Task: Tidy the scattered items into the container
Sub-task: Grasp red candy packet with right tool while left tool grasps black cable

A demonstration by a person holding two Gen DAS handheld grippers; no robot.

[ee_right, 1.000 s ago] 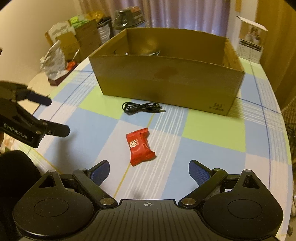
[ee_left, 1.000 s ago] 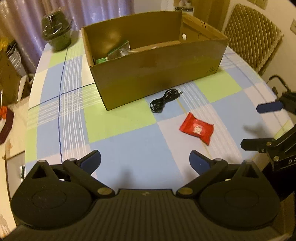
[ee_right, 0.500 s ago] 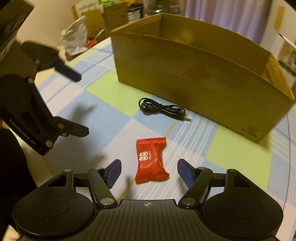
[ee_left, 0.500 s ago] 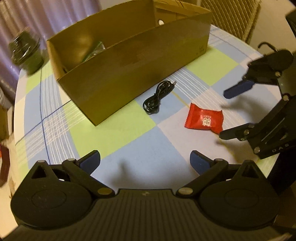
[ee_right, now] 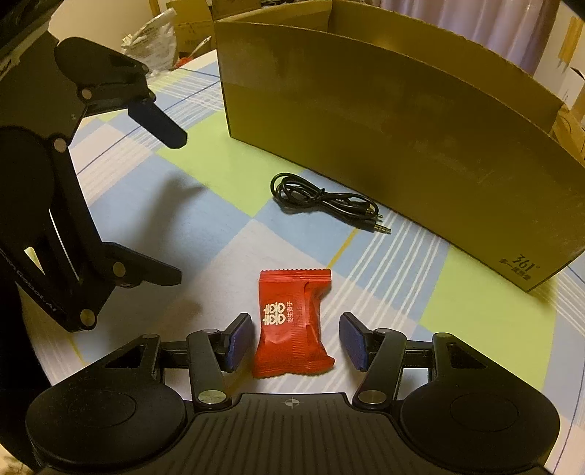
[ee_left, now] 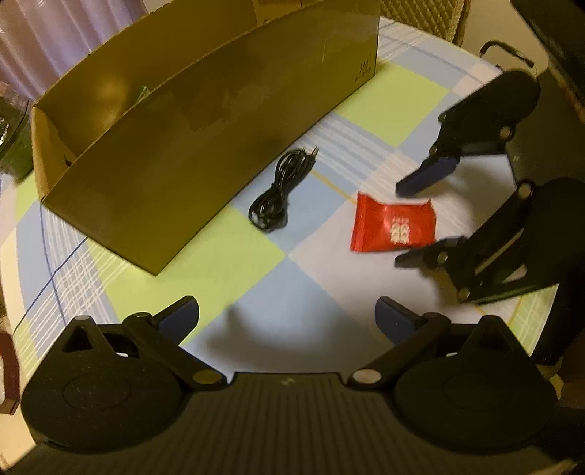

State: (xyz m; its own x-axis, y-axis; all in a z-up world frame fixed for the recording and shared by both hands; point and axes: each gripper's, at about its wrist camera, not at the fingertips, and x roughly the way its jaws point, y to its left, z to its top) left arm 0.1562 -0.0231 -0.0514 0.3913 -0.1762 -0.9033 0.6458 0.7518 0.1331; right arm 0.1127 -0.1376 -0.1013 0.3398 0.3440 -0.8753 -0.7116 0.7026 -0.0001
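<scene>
Looking along our left gripper (ee_left: 287, 314), we see its blue-padded fingers spread wide over bare checked tablecloth (ee_left: 303, 314), holding nothing. Ahead lies the coiled black cable (ee_left: 279, 199), just beside the near wall of the cardboard box (ee_left: 204, 146); the red snack packet (ee_left: 393, 228) sits to its right, between the fingers of our right gripper (ee_left: 409, 223) seen side-on. Only this view looks over the box wall, where a scrap of green packaging (ee_left: 144, 91) shows inside (too dim to identify). A quilted chair back (ee_left: 420, 14) and mauve curtains (ee_left: 65, 33) stand behind the table.

From the right wrist, our right gripper (ee_right: 296, 341) straddles the packet (ee_right: 292, 325) with its jaws partly closed, a gap showing between each pad and the wrapper, so nothing is gripped. This view alone makes the white double-character print on the wrapper legible, and the "361°" mark at the box's (ee_right: 402, 146) lower corner. The cable (ee_right: 325, 201) rests beyond, its plug pointing right. Our left gripper (ee_right: 175, 204) hangs at the left, wide open. Behind the table are more cartons (ee_right: 190, 22) and a crumpled plastic bag (ee_right: 157, 40).
</scene>
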